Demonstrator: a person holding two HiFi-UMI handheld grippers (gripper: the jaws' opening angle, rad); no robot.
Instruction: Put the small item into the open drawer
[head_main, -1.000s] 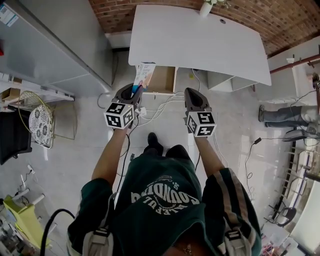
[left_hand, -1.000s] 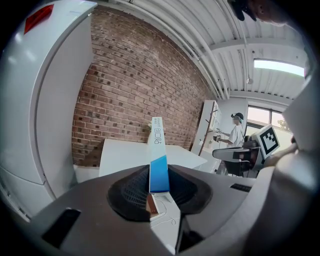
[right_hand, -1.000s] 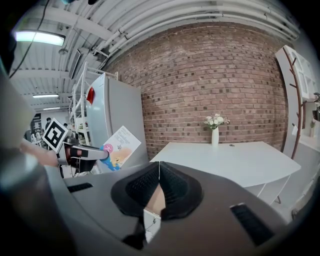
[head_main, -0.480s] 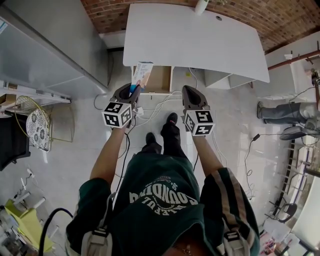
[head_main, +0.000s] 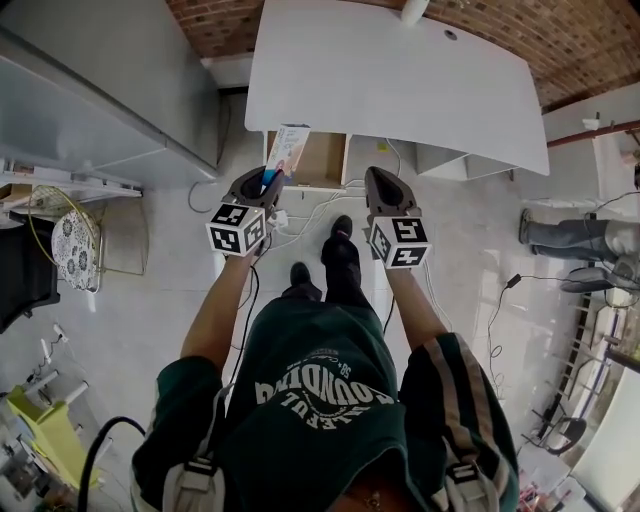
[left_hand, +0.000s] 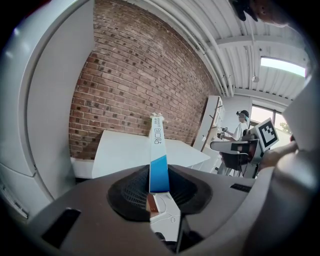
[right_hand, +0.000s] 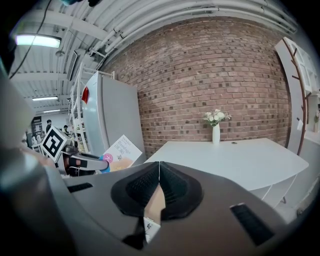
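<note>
A flat white-and-blue packet (head_main: 288, 150) stands upright in my left gripper (head_main: 268, 180), whose jaws are shut on its lower end. In the left gripper view the packet (left_hand: 157, 155) rises edge-on from between the dark pads of that gripper (left_hand: 159, 187). Just past the packet's tip, an open wooden drawer (head_main: 322, 160) juts out from under the white desk (head_main: 390, 80). My right gripper (head_main: 383, 183) hovers level with the left one, right of the drawer. Its jaws (right_hand: 159, 172) are shut on nothing. From the right gripper view the packet (right_hand: 120, 152) shows to the left.
A tall grey cabinet (head_main: 90, 90) stands left of the desk. White cables (head_main: 320, 210) trail over the floor below the drawer. A white vase (right_hand: 215, 132) with flowers is on the desk's far edge. Another person's legs (head_main: 575, 238) are at the right. My feet (head_main: 340, 255) are between the grippers.
The person has stepped toward the desk, with one foot now forward between the grippers. Both grippers keep their pose, and the packet stays in the left one.
</note>
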